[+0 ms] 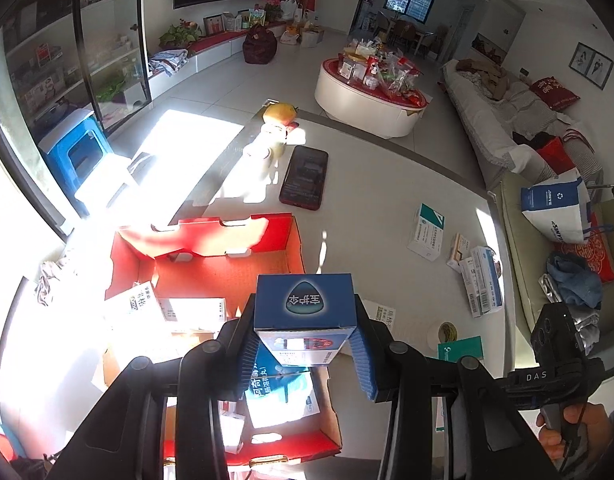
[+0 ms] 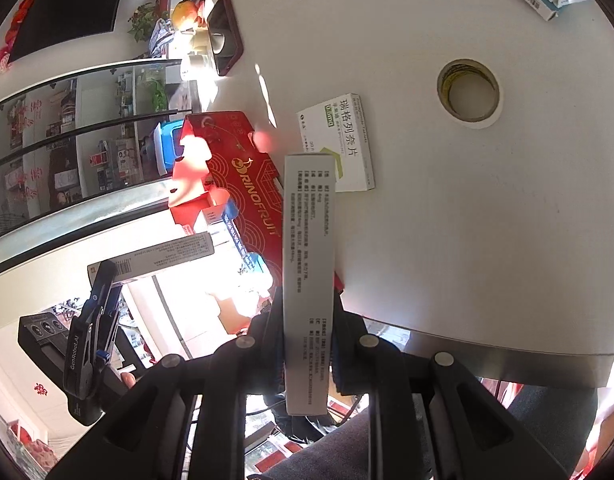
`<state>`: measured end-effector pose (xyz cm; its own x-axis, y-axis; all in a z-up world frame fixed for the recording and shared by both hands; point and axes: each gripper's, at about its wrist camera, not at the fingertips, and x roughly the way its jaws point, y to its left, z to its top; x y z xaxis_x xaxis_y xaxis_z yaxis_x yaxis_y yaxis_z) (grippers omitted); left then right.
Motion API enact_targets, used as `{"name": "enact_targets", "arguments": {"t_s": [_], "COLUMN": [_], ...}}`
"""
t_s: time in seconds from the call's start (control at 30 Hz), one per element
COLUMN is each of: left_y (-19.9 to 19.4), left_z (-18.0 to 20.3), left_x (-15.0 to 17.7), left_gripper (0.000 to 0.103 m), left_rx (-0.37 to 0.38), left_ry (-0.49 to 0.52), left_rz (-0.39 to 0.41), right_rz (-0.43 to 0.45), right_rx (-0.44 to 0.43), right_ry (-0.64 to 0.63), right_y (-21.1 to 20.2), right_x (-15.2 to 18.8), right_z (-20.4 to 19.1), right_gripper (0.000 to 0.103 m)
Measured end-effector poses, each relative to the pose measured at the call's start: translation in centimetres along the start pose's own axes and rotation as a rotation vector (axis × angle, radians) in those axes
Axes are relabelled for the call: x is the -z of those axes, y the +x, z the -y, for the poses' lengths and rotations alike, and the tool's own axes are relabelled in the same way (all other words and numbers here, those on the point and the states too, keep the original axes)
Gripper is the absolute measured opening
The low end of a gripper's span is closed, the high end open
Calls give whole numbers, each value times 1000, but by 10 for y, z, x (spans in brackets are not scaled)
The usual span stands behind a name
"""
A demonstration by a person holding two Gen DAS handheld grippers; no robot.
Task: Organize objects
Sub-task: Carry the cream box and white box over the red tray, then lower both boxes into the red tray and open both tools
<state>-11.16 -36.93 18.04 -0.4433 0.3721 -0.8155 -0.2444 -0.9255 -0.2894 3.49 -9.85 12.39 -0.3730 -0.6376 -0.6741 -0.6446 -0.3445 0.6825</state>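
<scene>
An open red cardboard box [image 1: 211, 268] sits at the white table's [image 1: 387, 200] nine-o'clock edge; a dark smartphone [image 1: 305, 178] lies at twelve o'clock, small white medicine cartons [image 1: 427, 232] at three o'clock, a tape roll [image 1: 445, 334] nearer.

blue box [image 1: 305, 300]: deep blue top with a dark teardrop emblem, centre of the left wrist view
red carton [image 1: 235, 268]: bright red walls, plain brown inside, lower left; its outer face in the right wrist view carries gold lettering and wave lines
phone [image 1: 304, 178]: black screen, dark red rim
grey box [image 2: 309, 280]: pale grey with small black print
tape roll [image 2: 469, 93]: cream, upper right
</scene>
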Motion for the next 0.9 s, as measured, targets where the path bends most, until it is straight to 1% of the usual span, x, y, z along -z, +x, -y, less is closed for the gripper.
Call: {"name": "enact_targets", "arguments": {"t_s": [0.17, 0.3, 0.4, 0.63, 0.9], "left_y": [1, 3, 7, 23, 37], "left_z": [-22, -30, -35, -44, -46], "left_x": [2, 1, -2, -10, -18], "left_gripper": [44, 44, 44, 44, 44], "left_rx": [-45, -71, -88, -118, -143], "left_ry": [-37, -39, -34, -23, 5], "left_rz": [7, 15, 13, 8, 10], "right_rz": [-83, -145, -175, -209, -214], "right_rx": [10, 24, 32, 55, 83], "right_ry": [-104, -163, -193, -237, -243], "right_y": [34, 60, 75, 99, 112], "right_x": [-2, 3, 5, 6, 1], "right_z": [-42, -68, -82, -101, -106], "right_gripper": [18, 18, 18, 18, 18]}}
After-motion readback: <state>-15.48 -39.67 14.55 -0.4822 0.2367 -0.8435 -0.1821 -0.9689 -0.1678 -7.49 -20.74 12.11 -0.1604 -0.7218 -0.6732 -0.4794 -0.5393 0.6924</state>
